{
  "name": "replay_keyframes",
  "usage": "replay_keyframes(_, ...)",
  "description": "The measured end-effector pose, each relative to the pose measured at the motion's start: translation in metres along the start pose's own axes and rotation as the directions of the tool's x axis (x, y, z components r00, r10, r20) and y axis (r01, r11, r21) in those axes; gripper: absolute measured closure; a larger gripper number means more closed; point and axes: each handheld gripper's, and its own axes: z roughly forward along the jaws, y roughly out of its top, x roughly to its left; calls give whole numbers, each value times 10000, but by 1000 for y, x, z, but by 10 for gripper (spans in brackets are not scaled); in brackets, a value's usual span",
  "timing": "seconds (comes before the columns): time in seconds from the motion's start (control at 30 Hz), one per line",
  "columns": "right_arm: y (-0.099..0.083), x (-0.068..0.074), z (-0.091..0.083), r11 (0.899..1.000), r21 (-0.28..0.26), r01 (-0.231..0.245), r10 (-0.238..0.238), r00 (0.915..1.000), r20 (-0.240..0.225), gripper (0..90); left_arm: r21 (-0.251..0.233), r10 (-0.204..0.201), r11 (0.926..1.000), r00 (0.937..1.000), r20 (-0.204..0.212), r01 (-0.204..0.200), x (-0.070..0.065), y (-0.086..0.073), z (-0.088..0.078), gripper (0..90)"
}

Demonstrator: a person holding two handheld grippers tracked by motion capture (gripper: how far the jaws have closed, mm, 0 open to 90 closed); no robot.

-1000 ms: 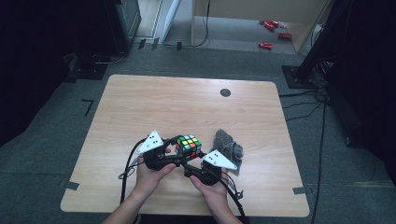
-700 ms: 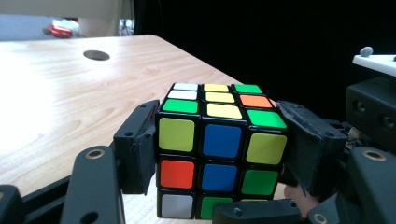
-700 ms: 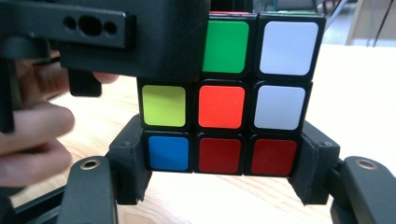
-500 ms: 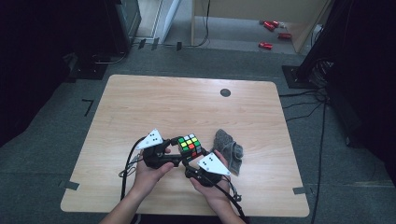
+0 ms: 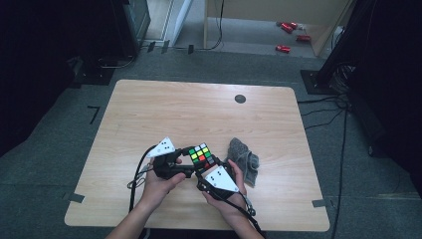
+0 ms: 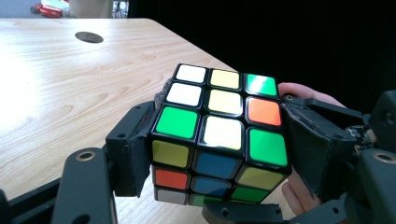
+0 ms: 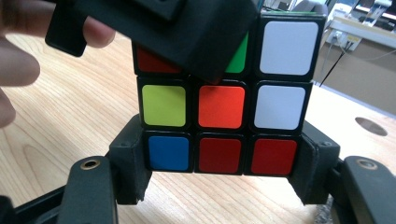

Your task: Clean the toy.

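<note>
Because only our right gripper (image 7: 219, 186) clamped the cube (image 5: 201, 154), pads pressed on either side of its bottom layer in the right gripper view, we judged the grip the weak link: a twist from the other hand could have levered the cube out of those pads and dropped it on the table (image 5: 199, 114). Our left gripper (image 6: 219, 154) stood part-open around the cube's upper layers in the left gripper view. Its left pad lay along one face and its right pad sat just off the other; the jaws had just been opening, with the cube between them. Had we turned before that gripper closed again, the pads would likely have slipped on the glossy stickers, or caught two layers at once and jammed the turn.

In the high view the cube sat low of centre in the frame, held between both grippers above the near table edge, with a grey cloth (image 5: 244, 162) just to its right.

Against the picture from a second earlier, both hands, the cube and the cloth kept their places; we saw nothing shifted there.
</note>
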Motion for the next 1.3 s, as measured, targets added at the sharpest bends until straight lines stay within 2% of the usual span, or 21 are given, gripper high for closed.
replay_keyframes(0.2,0,3,1,9980,8,640,-640,9978,169,343,121,146,9998,9998,-121,-145,-1,1,1,294)
replay_keyframes(0.47,-1,5,2,9921,193,1236,-1238,9923,71,343,237,446,9988,9984,-355,-438,-2,1,2,281)
replay_keyframes(0.63,-2,8,3,9800,378,1952,-1955,9807,48,343,248,594,9980,9971,-485,-582,-2,1,0,302)
replay_keyframes(0.77,-2,7,4,9724,408,2296,-2298,9732,-1,343,443,895,9952,9952,-404,-877,-2,1,-1,319)
replay_keyframes(0.9,-2,4,4,9665,486,2520,-2520,9677,-72,344,773,1326,9886,9904,-387,-1294,-3,2,-1,338)
replay_keyframes(1.1,-3,1,4,9516,500,3033,-3030,9529,-129,344,995,1527,9838,9878,-303,-1491,-3,3,-1,350)
replay_keyframes(1.2,-2,1,4,9532,397,2996,-2995,9541,-103,344,874,1709,9820,9846,-364,-1672,-5,3,-2,353)
replay_keyframes(1.3,-2,0,3,9597,322,2790,-2788,9603,-119,342,730,1677,9836,9853,-318,-1651,-5,4,-4,356)
